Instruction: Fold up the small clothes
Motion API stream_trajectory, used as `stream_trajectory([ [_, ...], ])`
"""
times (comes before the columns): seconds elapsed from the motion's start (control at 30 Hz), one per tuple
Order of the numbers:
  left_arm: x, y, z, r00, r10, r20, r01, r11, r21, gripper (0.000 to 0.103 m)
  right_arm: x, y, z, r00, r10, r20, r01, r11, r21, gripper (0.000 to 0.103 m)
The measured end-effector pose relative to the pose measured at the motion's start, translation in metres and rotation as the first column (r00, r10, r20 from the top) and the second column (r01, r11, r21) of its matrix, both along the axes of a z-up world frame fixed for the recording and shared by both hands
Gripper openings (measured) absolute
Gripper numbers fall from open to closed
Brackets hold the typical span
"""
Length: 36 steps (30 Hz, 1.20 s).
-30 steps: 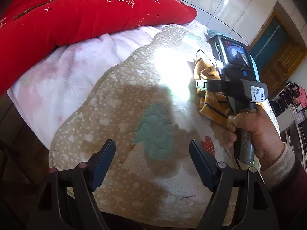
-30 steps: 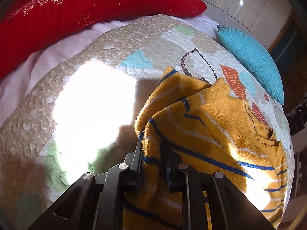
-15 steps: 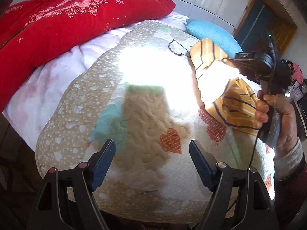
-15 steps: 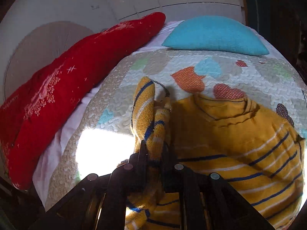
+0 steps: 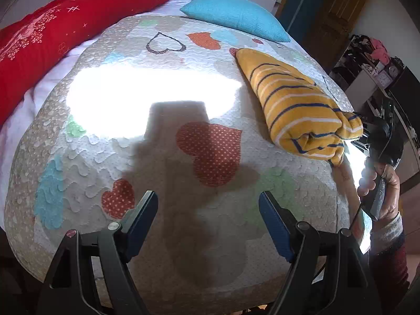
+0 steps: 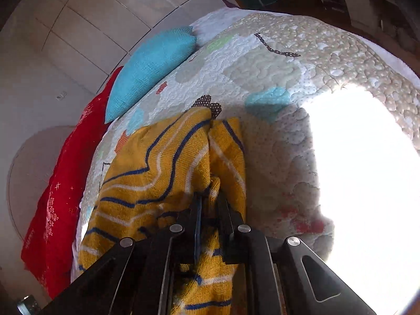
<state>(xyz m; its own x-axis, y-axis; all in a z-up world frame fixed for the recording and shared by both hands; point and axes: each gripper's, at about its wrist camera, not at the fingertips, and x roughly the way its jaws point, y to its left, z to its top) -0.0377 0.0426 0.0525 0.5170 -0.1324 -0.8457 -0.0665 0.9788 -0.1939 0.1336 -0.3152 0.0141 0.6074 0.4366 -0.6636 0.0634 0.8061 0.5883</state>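
Right wrist view: right tool (image 6: 210,210) clamped on yellow blue-striped knit sweater (image 6: 157,173).
Left tool (image 5: 208,210) gapes apart, sweater at two o'clock on the heart-patterned quilt (image 5: 157,157).

Mustard sweater (image 5: 296,99) with navy-and-white stripes; beige quilt (image 5: 147,162) with polka-dot hearts; red blanket (image 5: 52,31); turquoise pillow (image 5: 233,13) at twelve o'clock.

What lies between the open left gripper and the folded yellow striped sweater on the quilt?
Only bare quilt: in the left wrist view, its red polka-dot heart patch lies between the left gripper and the sweater.
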Motion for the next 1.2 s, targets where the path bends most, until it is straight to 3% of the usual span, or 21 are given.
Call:
stream_trajectory([
  [0.17, 0.005, -0.016, 0.004, 0.999, -0.034, 0.005, 0.033, 0.999, 0.019, 0.078, -0.019, -0.007, 0.023, 0.998, 0.019, 0.055, -0.017, 0.999, -0.033, 0.012],
  [0.2, 0.007, -0.017, 0.004, 0.999, -0.038, 0.004, 0.038, 0.999, 0.022, 0.078, -0.021, -0.013, 0.027, 0.998, 0.015, 0.064, -0.014, 1.0, -0.021, 0.018],
  [0.3, 0.015, -0.022, 0.005, 0.999, -0.042, 0.001, 0.042, 0.999, 0.025, 0.078, -0.032, -0.02, 0.041, 0.995, 0.031, 0.098, -0.036, 0.998, 0.048, 0.056],
  [0.37, 0.019, -0.026, 0.008, 0.999, -0.039, 0.011, 0.039, 0.999, 0.021, 0.078, -0.038, -0.011, 0.047, 0.991, 0.074, 0.114, -0.082, 0.994, 0.074, 0.062],
  [0.47, 0.026, -0.034, 0.016, 0.998, -0.044, 0.039, 0.043, 0.999, 0.016, 0.078, -0.037, 0.019, 0.045, 0.98, 0.161, 0.113, -0.164, 0.986, 0.012, 0.062],
  [0.5, 0.028, -0.038, 0.018, 0.998, -0.048, 0.049, 0.048, 0.999, 0.017, 0.078, -0.036, 0.03, 0.042, 0.976, 0.187, 0.112, -0.187, 0.982, -0.01, 0.047],
  [0.53, 0.03, -0.041, 0.02, 0.997, -0.053, 0.056, 0.052, 0.998, 0.018, 0.078, -0.034, 0.037, 0.036, 0.972, 0.211, 0.102, -0.211, 0.977, -0.012, 0.008],
  [0.63, 0.039, -0.048, 0.025, 0.997, -0.061, 0.057, 0.059, 0.998, 0.025, 0.078, -0.035, 0.028, 0.027, 0.973, 0.206, 0.102, -0.212, 0.976, 0.056, 0.008],
  [0.83, 0.066, -0.055, 0.029, 0.994, -0.072, 0.077, 0.07, 0.997, 0.025, 0.078, -0.075, -0.009, 0.019, 0.987, 0.144, 0.077, -0.142, 0.989, -0.033, 0.005],
  [0.93, 0.094, -0.067, 0.018, 0.993, -0.092, 0.074, 0.094, 0.995, -0.034, 0.078, -0.078, -0.01, -0.003, 0.991, 0.134, 0.023, -0.133, 0.991, -0.018, 0.005],
  [1.07, 0.134, -0.082, -0.016, 0.996, -0.091, -0.007, 0.09, 0.992, -0.087, 0.079, -0.076, -0.006, -0.015, 0.993, 0.118, 0.002, -0.118, 0.993, 0.024, 0.005],
  [1.1, 0.142, -0.087, -0.026, 0.994, -0.1, -0.048, 0.096, 0.992, -0.078, 0.084, -0.076, -0.009, -0.016, 0.993, 0.115, 0.002, -0.115, 0.993, 0.03, 0.007],
  [1.17, 0.15, -0.087, -0.033, 0.989, -0.116, -0.095, 0.108, 0.991, -0.084, 0.084, -0.075, -0.012, -0.019, 0.993, 0.118, -0.007, -0.118, 0.993, 0.032, 0.013],
  [1.2, 0.15, -0.084, -0.029, 0.987, -0.121, -0.104, 0.112, 0.989, -0.095, 0.084, -0.074, -0.015, -0.017, 0.993, 0.12, -0.005, -0.12, 0.992, 0.031, 0.023],
])
